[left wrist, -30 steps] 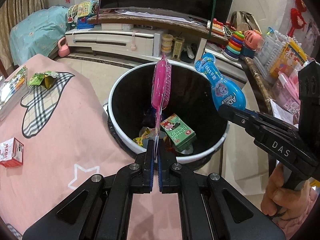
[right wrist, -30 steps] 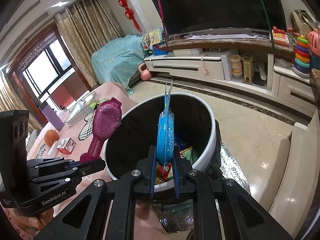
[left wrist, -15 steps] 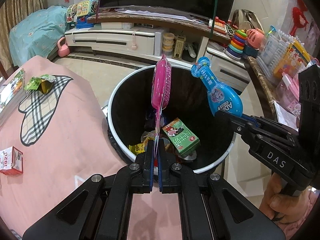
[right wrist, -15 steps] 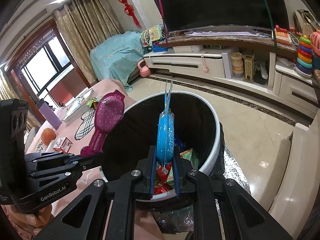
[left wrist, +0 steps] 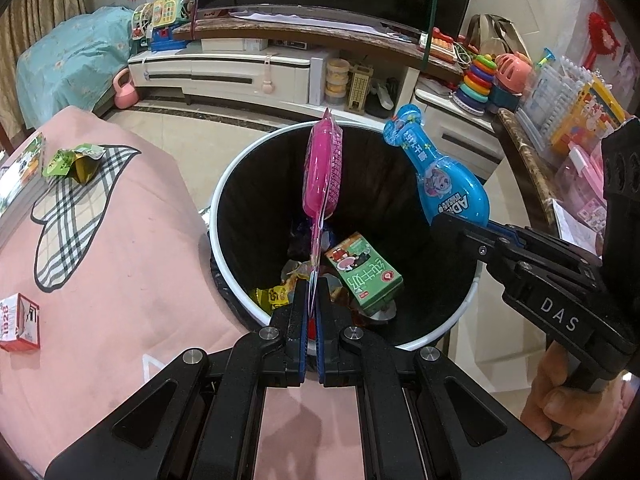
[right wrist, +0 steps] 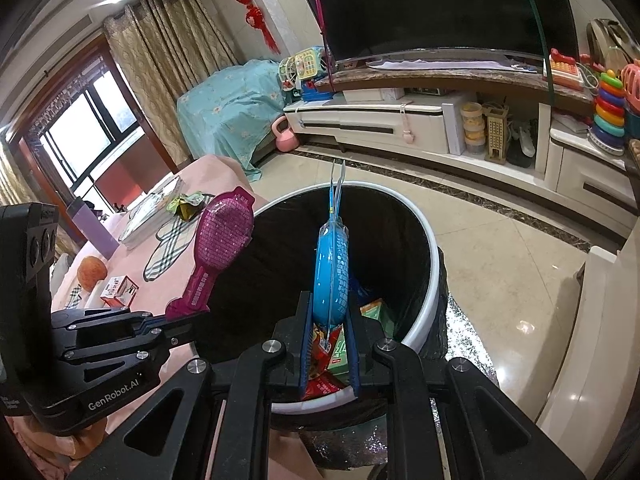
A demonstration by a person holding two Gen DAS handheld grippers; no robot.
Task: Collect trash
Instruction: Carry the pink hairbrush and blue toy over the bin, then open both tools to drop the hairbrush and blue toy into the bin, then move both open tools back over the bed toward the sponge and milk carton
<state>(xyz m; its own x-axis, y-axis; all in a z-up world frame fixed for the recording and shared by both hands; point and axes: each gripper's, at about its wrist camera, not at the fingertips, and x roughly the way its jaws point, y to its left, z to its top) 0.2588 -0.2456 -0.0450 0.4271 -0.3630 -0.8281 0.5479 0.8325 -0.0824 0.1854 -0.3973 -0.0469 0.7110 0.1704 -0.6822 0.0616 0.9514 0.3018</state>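
Jaws on both sides are clamped tight: left gripper (left wrist: 311,312) pinches the flat tail of a pink blister pack (left wrist: 324,168), right gripper (right wrist: 329,336) squeezes a bulging blue bottle-shaped pack (right wrist: 332,276), both hanging over the open trash bin (left wrist: 224,184). Bin already has a green carton (left wrist: 362,276) and wrappers in it. Looks to me like dropping is next, with a green wrapper (left wrist: 74,160) and small red box (left wrist: 19,322) left on the pink counter (left wrist: 132,280).
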